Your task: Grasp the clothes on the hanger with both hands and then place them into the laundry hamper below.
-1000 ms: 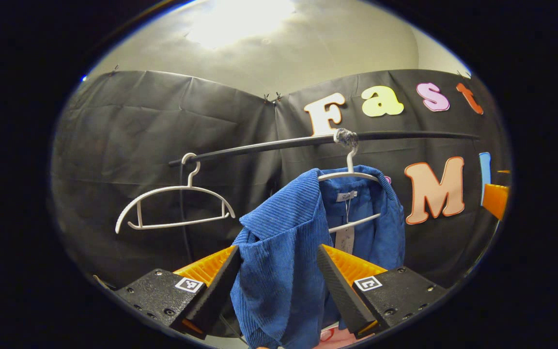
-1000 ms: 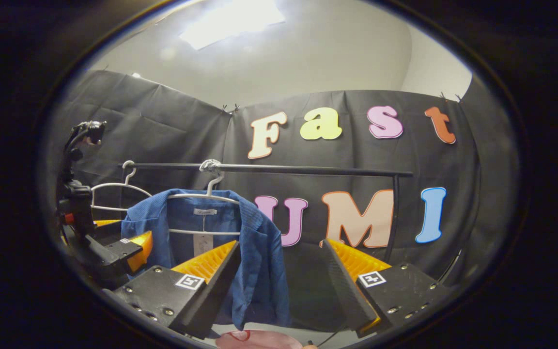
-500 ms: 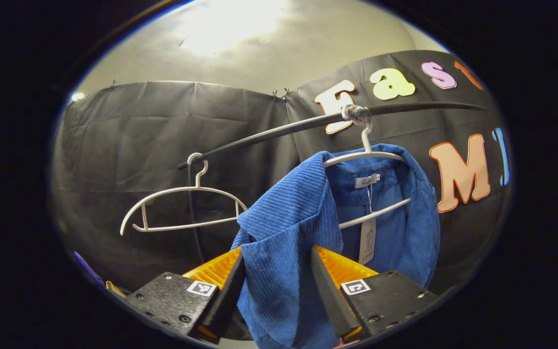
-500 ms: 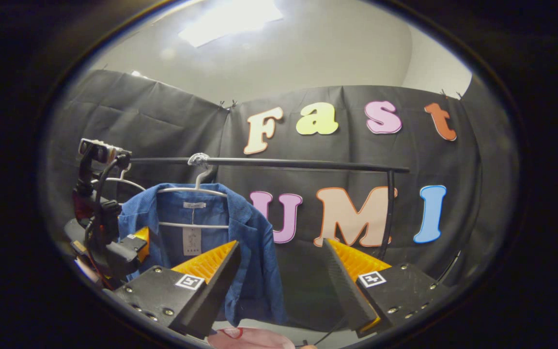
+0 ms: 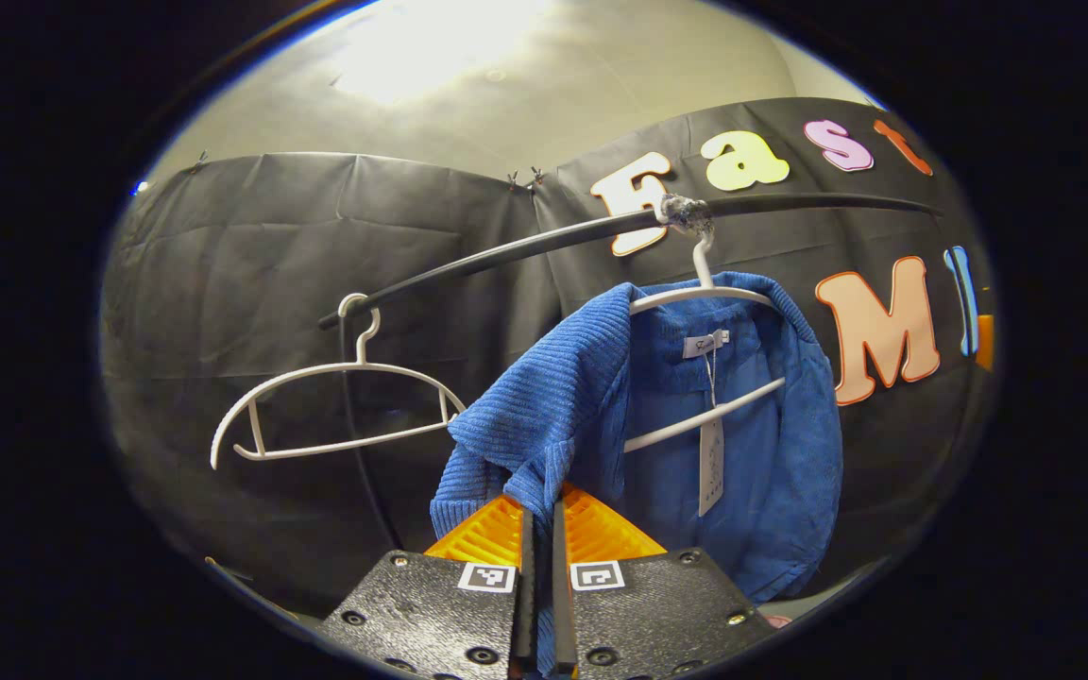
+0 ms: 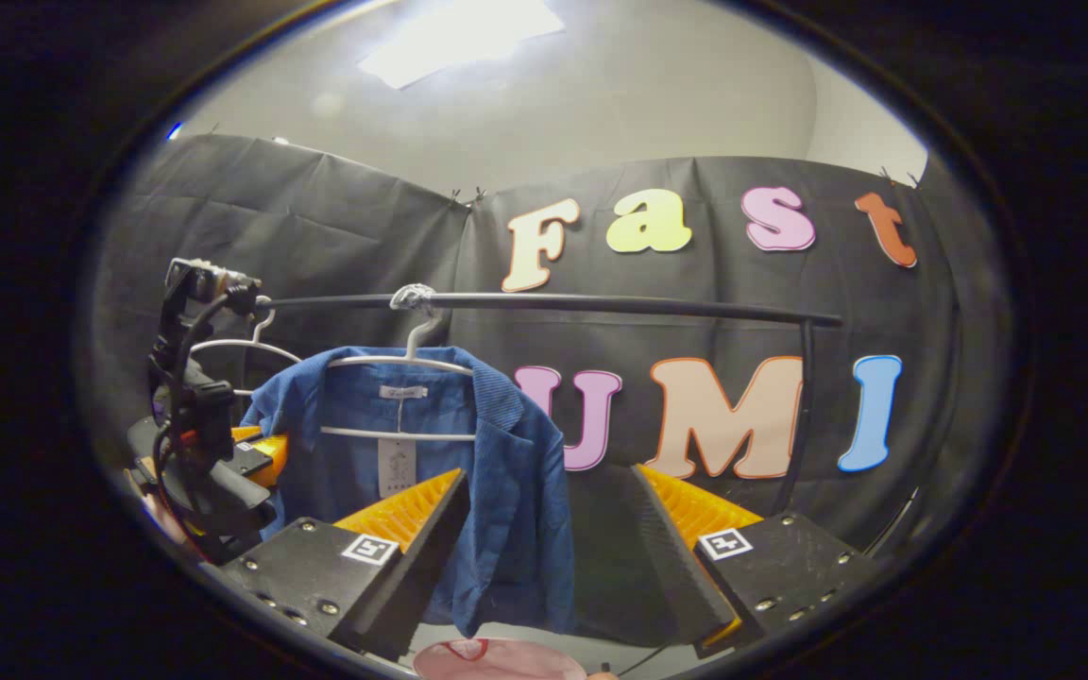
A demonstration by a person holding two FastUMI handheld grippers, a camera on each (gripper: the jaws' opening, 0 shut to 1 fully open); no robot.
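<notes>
Now left claw (image 5: 540, 529) clenched on blue jacket (image 5: 544, 425) front edge, right claw (image 6: 544, 529) released, level beside it.

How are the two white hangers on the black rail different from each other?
The left hanger is bare; the right hanger carries the blue jacket. The left hanger sits near the rail's end, the right hanger farther along, its hook wrapped in something pale. Both are white, same shape.

The left gripper (image 5: 538, 524) is clamped on the blue jacket's (image 5: 544, 425) front edge; beside the jacket, the right gripper (image 6: 544, 529) is spread wide.
</notes>
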